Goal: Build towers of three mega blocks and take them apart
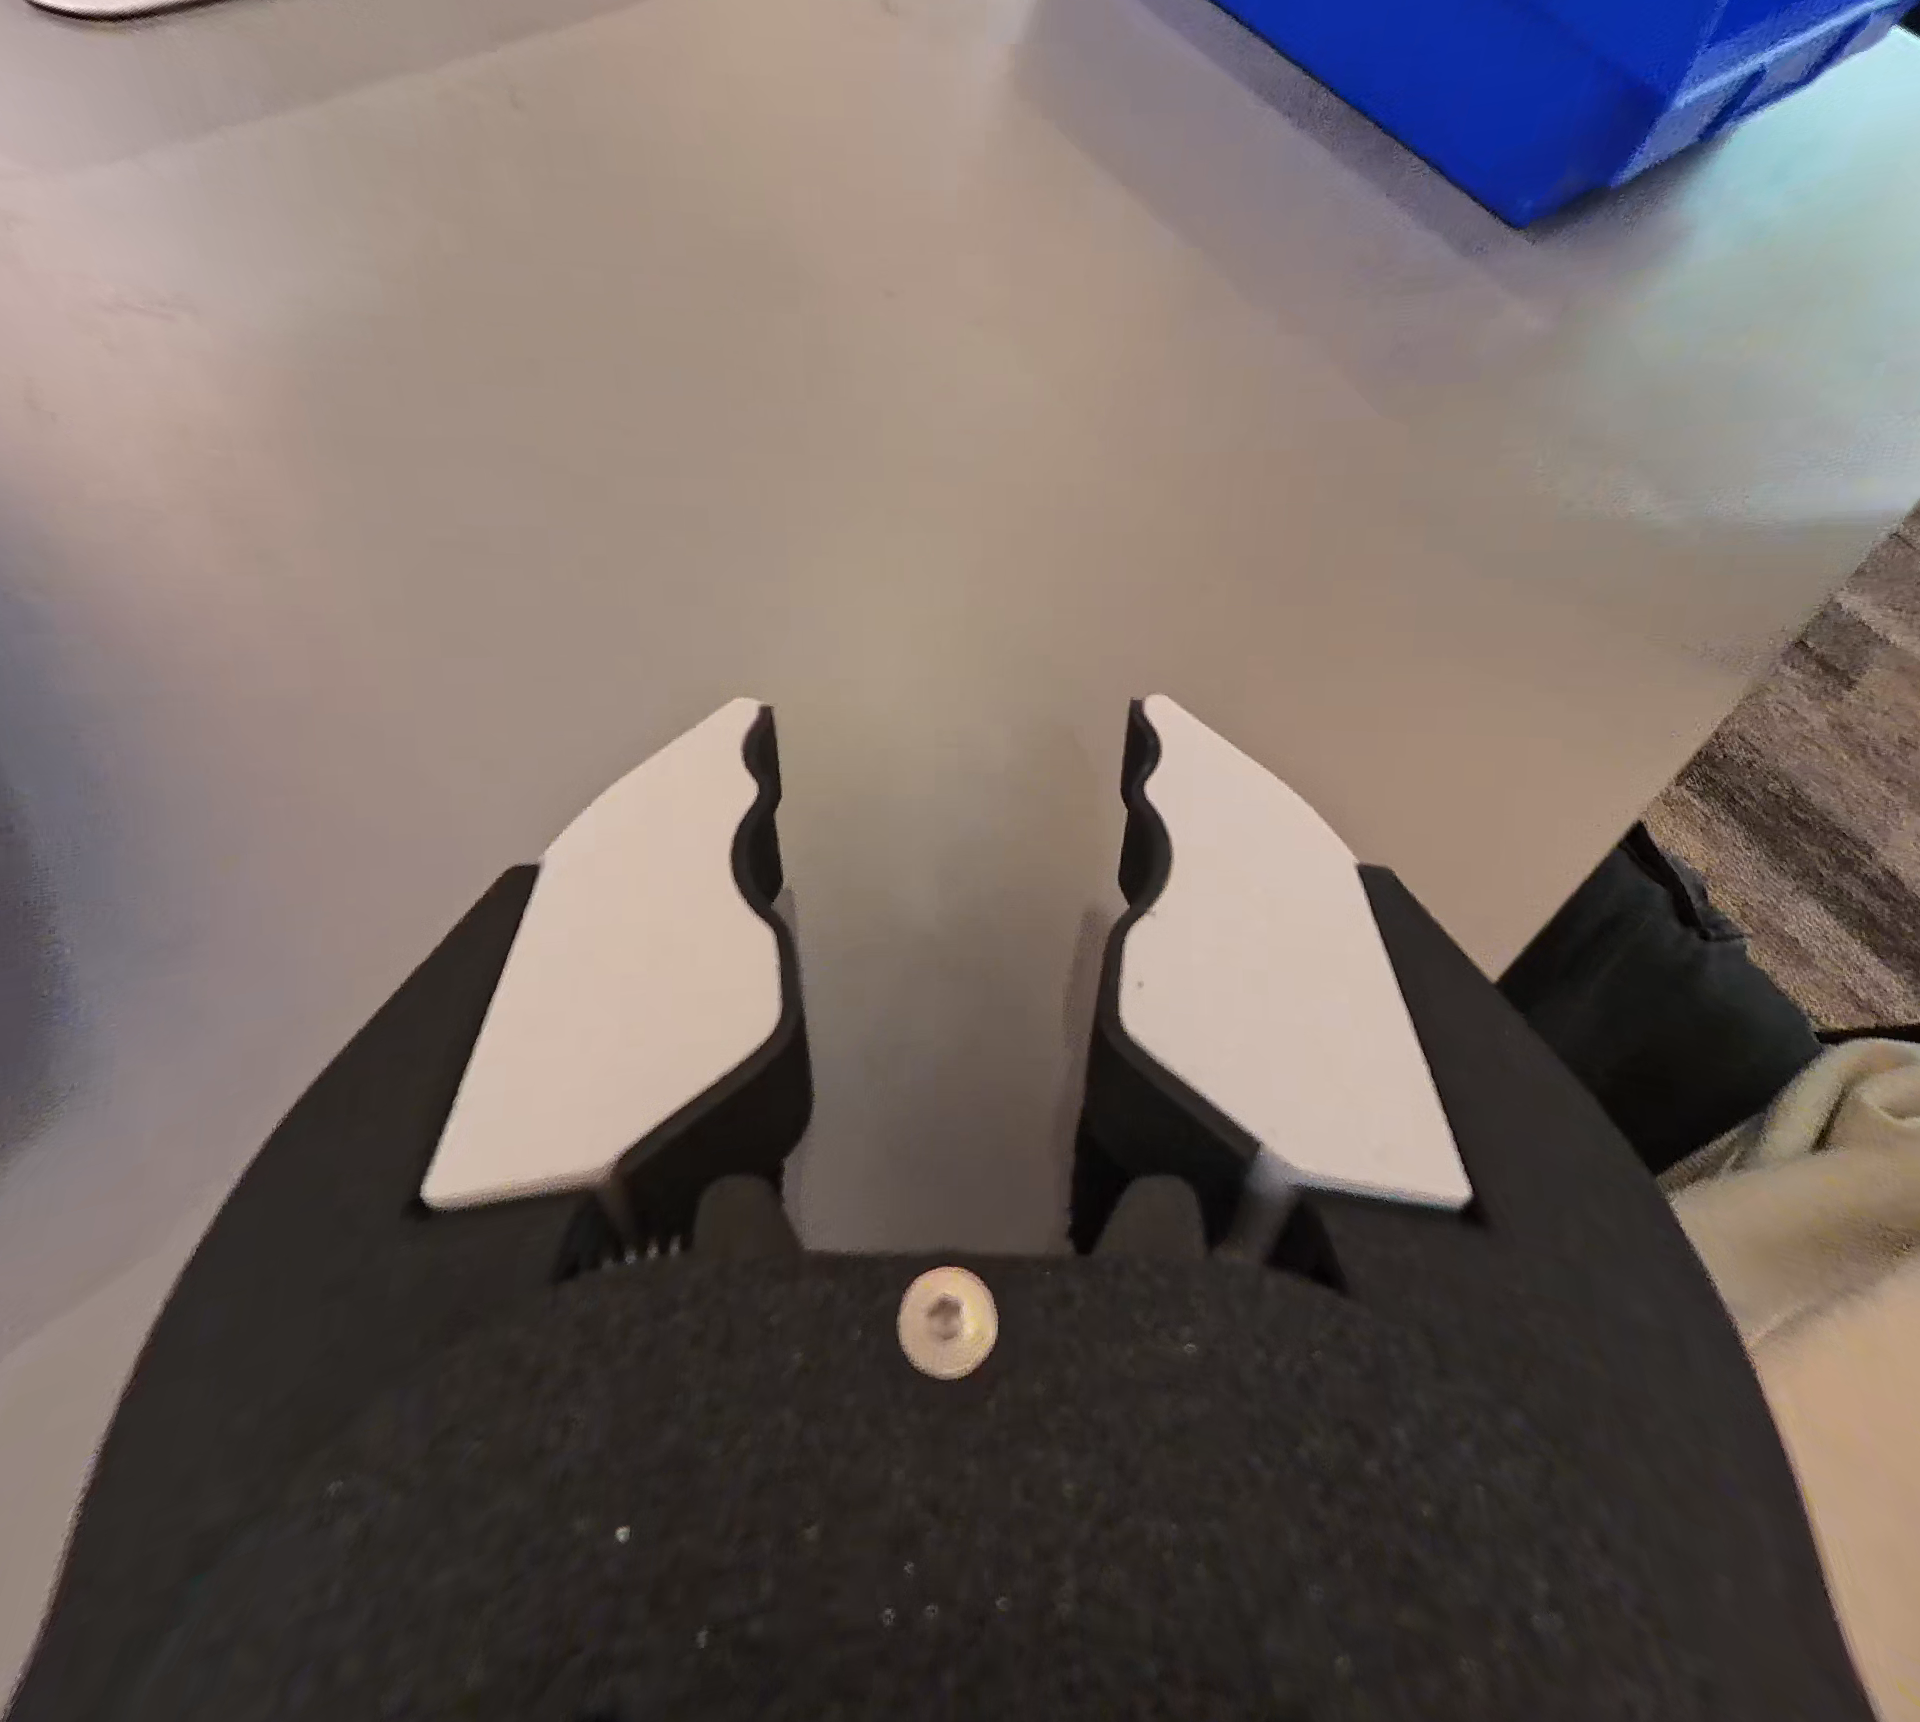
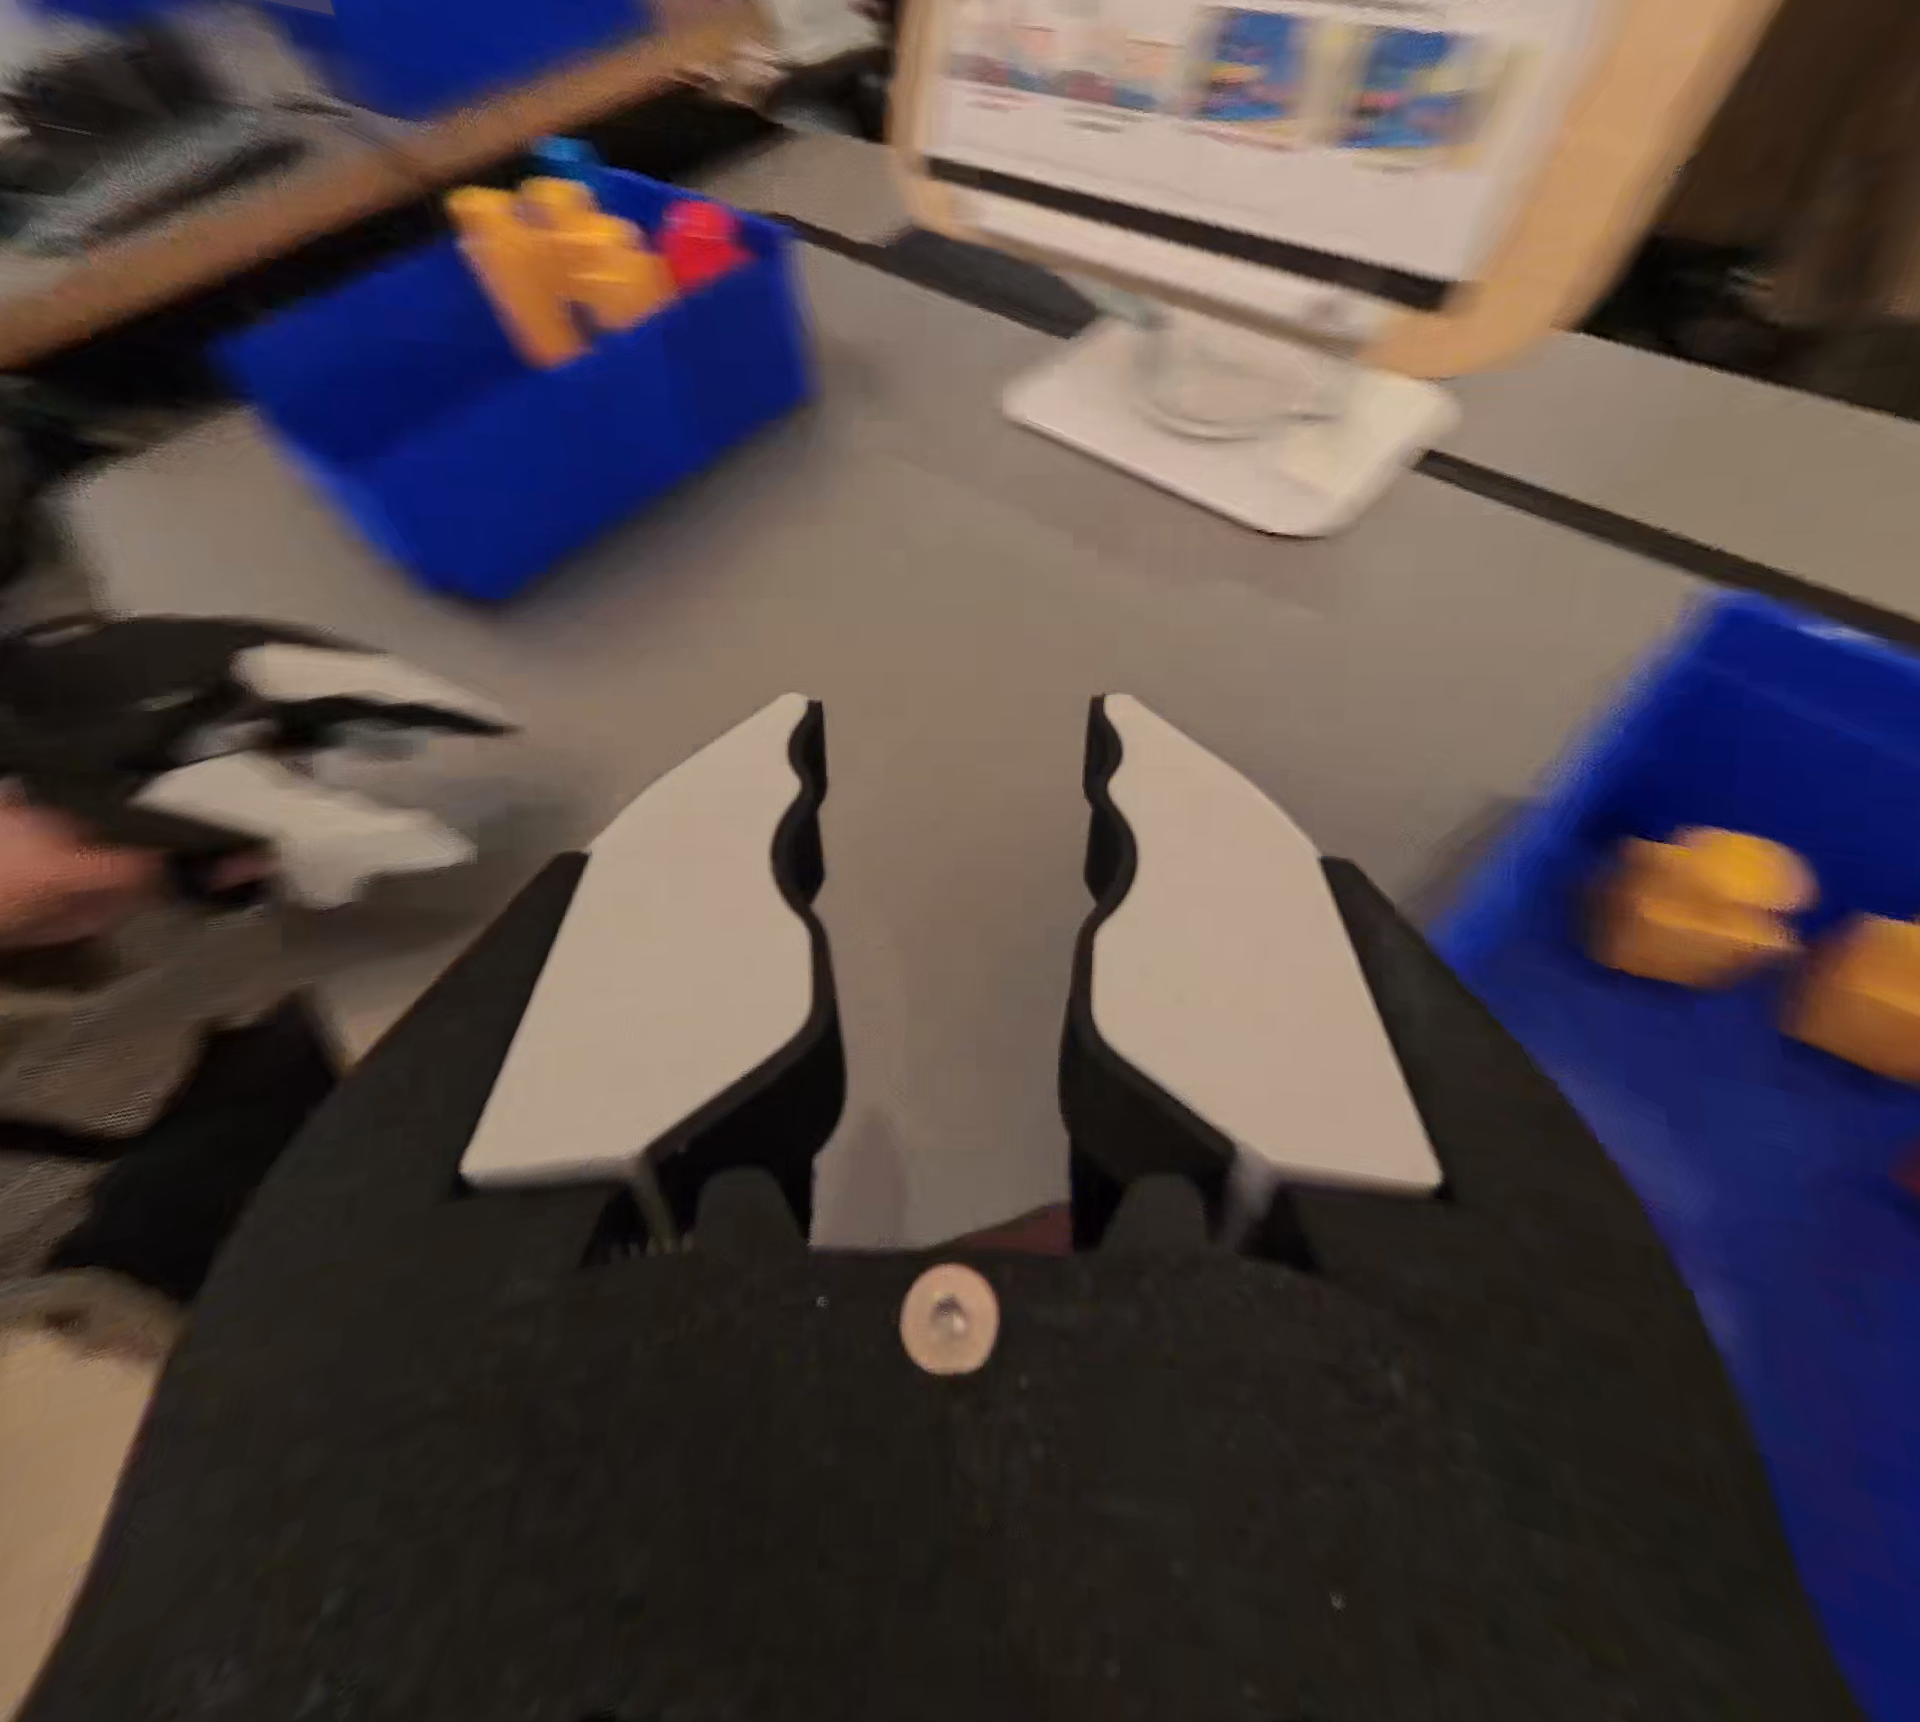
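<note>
Both grippers are empty. The left gripper [image 1: 951, 716] has its jaws released and wide apart, with only bare grey bench [image 1: 727, 425] between and ahead of them. The right gripper [image 2: 956, 711] also has released jaws, a little narrower, with nothing between the pads.

No tower stands anywhere in view. The blocks are all in bins. Orange blocks [image 2: 566, 275] and a red block [image 2: 701, 238] sit in a blue bin [image 2: 540, 446] ahead and to the left of the right jaws, well apart from them. More orange blocks [image 2: 1714, 914] lie in a second blue bin [image 2: 1662, 1205] close beside the right jaws on their right. The right view is blurred, so I cannot tell whether any of these are joined. A blue bin [image 1: 1455, 10] also sits ahead-right of the left jaws, contents hidden. A white stand base [image 2: 1247, 436] is farther ahead of the right jaws.

Judgement: this is a between-cycles moment. Either a tower was just taken apart and put away or the next build has not started. Left to do: pick a block from a bin, set it on the open bench, and stack two more. The nearest supply is the bin right of the right jaws.
</note>
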Demonstrator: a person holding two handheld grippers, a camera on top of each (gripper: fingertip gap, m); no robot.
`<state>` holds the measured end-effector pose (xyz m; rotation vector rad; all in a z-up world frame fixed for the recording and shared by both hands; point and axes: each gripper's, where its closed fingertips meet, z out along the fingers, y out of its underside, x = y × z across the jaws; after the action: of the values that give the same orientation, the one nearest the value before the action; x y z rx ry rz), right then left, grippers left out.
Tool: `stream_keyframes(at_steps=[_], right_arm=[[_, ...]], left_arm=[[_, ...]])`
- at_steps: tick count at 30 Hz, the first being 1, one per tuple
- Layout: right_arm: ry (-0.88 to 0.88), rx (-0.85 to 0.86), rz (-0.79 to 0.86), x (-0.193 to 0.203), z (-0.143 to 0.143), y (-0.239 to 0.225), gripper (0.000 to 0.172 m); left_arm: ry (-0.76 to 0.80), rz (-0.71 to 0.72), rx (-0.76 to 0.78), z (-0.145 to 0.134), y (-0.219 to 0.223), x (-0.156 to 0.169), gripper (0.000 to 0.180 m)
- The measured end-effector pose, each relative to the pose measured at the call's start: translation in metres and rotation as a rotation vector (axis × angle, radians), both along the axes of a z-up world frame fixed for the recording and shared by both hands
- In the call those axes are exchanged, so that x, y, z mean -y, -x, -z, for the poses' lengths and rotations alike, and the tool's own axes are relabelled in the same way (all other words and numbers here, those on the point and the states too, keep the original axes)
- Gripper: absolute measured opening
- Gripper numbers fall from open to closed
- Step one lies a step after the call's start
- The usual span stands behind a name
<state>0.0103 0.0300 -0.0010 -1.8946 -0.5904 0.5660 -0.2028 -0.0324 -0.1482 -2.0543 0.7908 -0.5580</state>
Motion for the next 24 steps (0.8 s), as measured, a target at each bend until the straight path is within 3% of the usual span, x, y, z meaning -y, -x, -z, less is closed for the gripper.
stream_keyframes(at_steps=[3,7,12,15,20,24], right_arm=[[0.063,-0.027,-0.164,0.052,0.052,0.074,0.058],[0.021,0.01,-0.151,0.063,0.101,0.114,0.058],[0.04,0.026,-0.21,0.076,0.123,0.132,0.051],[0.064,0.035,-0.207,0.079,0.132,0.129,0.051],[0.106,-0.035,-0.241,0.082,0.127,0.132,0.049],[0.13,-0.068,-0.27,0.083,0.127,0.137,0.05]], left_arm=[[-0.002,-0.036,0.006,-0.004,0.007,-0.006,0.063],[-0.018,-0.095,0.004,-0.012,0.02,-0.008,0.063],[-0.056,-0.19,-0.064,-0.023,0.053,-0.008,0.063],[-0.076,-0.348,-0.119,-0.05,0.103,-0.023,0.06],[0.108,-0.514,-0.241,-0.078,0.19,-0.083,0.06],[0.256,-0.583,-0.35,-0.063,0.224,-0.142,0.059]])
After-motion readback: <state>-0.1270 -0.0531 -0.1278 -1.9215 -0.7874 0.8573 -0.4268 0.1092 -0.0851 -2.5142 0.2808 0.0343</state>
